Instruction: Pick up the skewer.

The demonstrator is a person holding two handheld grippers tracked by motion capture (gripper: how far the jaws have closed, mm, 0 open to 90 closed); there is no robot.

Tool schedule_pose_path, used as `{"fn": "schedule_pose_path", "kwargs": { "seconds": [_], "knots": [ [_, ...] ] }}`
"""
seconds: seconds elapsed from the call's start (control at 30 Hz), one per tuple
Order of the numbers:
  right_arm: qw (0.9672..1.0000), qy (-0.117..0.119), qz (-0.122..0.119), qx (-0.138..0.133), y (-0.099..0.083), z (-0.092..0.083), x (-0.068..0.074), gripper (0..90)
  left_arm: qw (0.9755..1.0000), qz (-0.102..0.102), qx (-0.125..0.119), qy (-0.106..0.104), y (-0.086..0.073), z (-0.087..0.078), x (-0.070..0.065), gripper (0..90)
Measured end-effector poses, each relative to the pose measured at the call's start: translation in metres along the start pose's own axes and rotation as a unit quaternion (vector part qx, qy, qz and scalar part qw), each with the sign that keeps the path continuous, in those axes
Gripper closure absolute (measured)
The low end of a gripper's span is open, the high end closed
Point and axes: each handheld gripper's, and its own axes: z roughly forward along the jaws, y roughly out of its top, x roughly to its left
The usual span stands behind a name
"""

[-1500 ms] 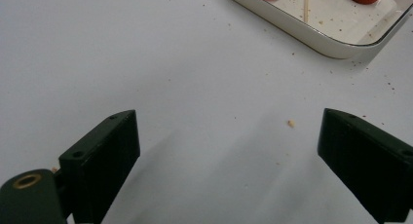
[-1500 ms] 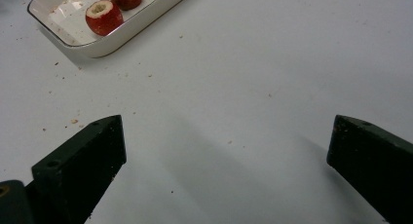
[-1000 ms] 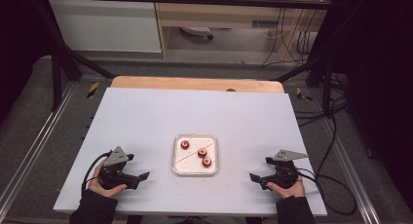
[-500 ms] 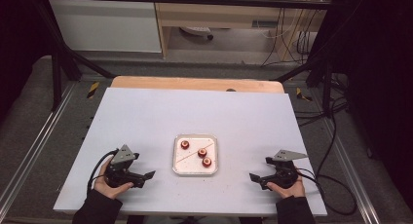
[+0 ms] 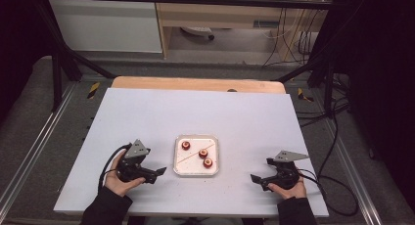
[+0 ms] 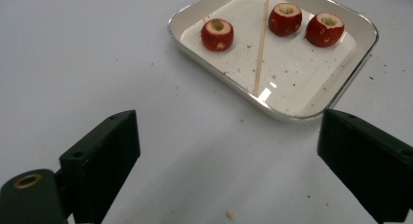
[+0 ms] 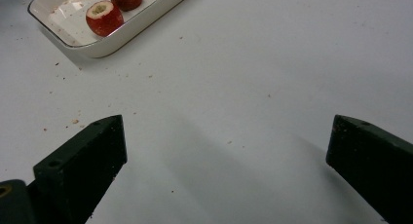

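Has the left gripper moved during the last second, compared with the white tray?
Yes. In the high view the left gripper has shifted rightward, closer to the tray, which stayed in place.

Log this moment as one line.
left gripper: open, near tray | right gripper: open, apart | tray: three cored fruits, skewer

High view looks down and forward over the whole table [image 5: 147, 112]; left gripper view sits low, close, facing the tray [image 6: 360, 63] at upper right; right gripper view catches that tray [image 7: 146, 22] at upper left.
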Motion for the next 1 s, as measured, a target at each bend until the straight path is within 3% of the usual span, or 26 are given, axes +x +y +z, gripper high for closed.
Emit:
{"fn": "schedule_pose_path", "kwargs": {
  "seconds": [0.3, 0.6, 0.97, 1.0],
  "knots": [
    [1.0000, 0.000, 0.001, 0.001, 0.000, 0.000, 0.000, 1.9, 0.9998, 0.016, 0.010, -0.001, 0.023, 0.019, -0.012, 9.1],
    [1.0000, 0.001, 0.002, 0.001, 0.000, 0.000, 0.000, 2.0, 0.9996, 0.016, 0.023, 0.001, 0.042, 0.042, -0.018, 14.1],
    [1.0000, 0.003, 0.001, 0.003, 0.000, 0.001, 0.000, 2.1, 0.9989, 0.011, 0.046, -0.002, 0.050, 0.067, -0.022, 33.0],
    [1.0000, 0.003, 0.001, 0.004, 0.000, 0.001, 0.000, 2.2, 0.9985, 0.013, 0.052, -0.004, 0.050, 0.071, -0.022, 39.5]
  ]
}}
